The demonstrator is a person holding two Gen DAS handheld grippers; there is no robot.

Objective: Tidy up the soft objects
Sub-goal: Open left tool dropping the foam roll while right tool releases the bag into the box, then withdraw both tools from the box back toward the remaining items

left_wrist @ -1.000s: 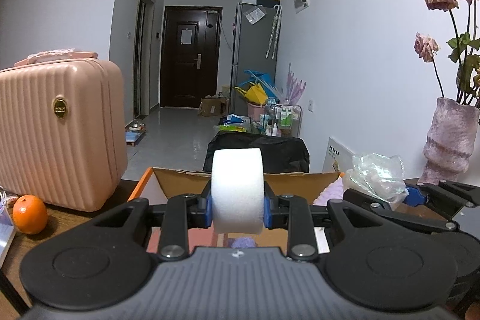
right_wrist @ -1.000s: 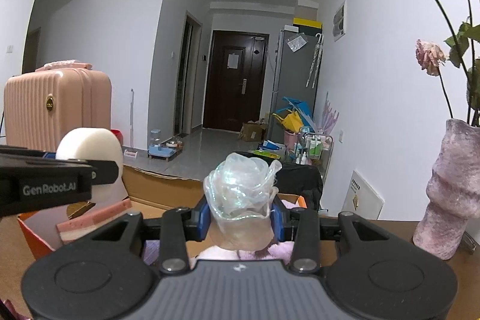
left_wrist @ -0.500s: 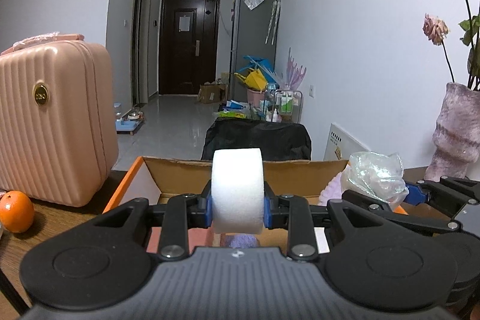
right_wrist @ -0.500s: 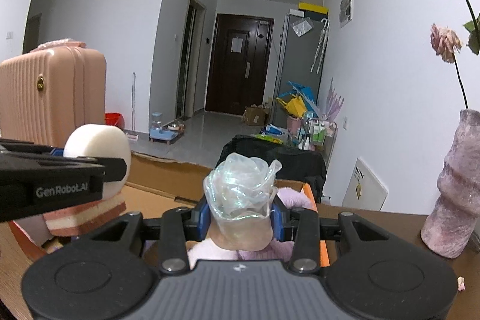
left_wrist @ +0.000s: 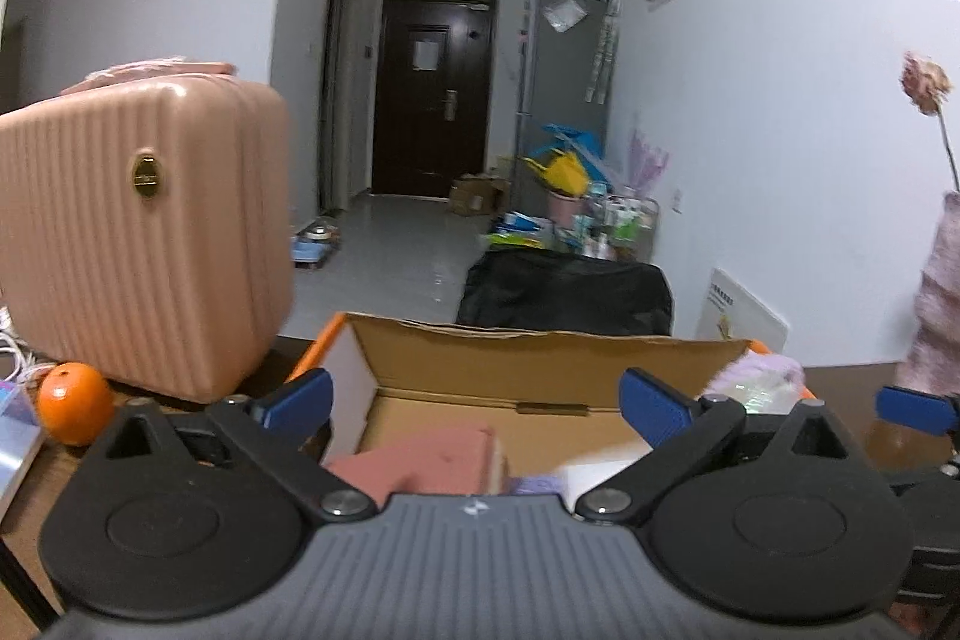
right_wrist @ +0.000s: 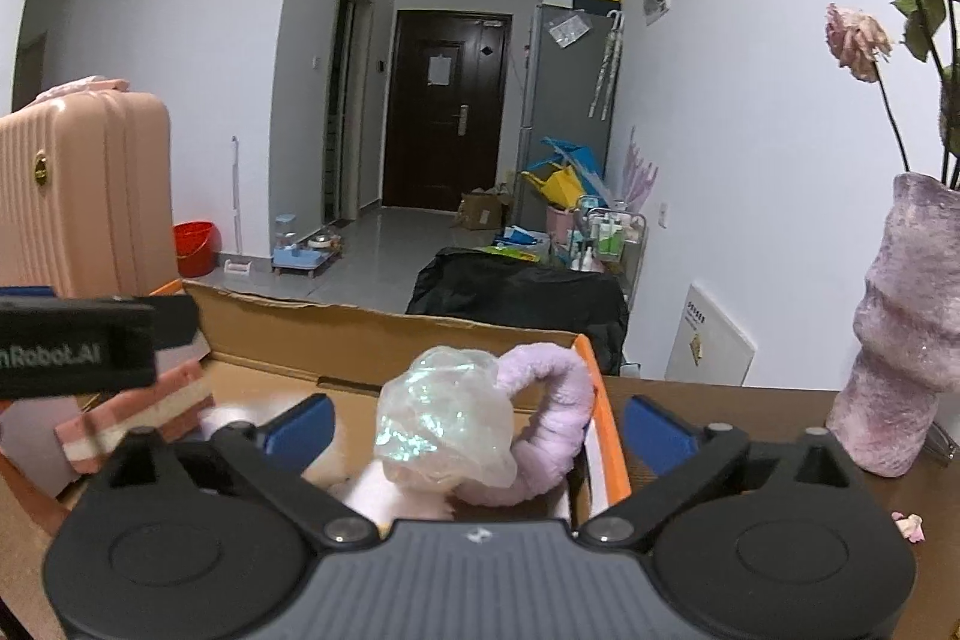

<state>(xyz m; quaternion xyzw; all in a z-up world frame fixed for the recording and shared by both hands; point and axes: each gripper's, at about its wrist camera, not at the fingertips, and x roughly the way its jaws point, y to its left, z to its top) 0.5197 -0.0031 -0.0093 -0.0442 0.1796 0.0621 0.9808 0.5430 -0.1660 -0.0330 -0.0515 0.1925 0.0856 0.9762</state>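
Observation:
An open cardboard box [left_wrist: 540, 358] with orange sides stands on the brown table. My left gripper [left_wrist: 477, 403] is open and empty above it. Below it in the box lie a pink layered sponge [left_wrist: 432, 460] and a blurred white foam piece [left_wrist: 591, 475]. My right gripper [right_wrist: 477, 427] is open over the box's right end [right_wrist: 384, 340]. A crumpled iridescent plastic piece [right_wrist: 444, 424] rests between its jaws on a lilac plush item [right_wrist: 552, 418]. The pink sponge [right_wrist: 144, 418] and the left gripper's body [right_wrist: 78, 346] show at left.
A pink ribbed suitcase [left_wrist: 138, 232] and an orange [left_wrist: 75, 403] stand left of the box. A mauve vase [right_wrist: 906, 334] with dried roses stands on the table at right. A petal [right_wrist: 909, 526] lies near it. Behind the table lies a cluttered hallway.
Both grippers have opened. The white foam has dropped from the left gripper into the box, and the iridescent plastic piece has left the right gripper's grip and lies on the plush.

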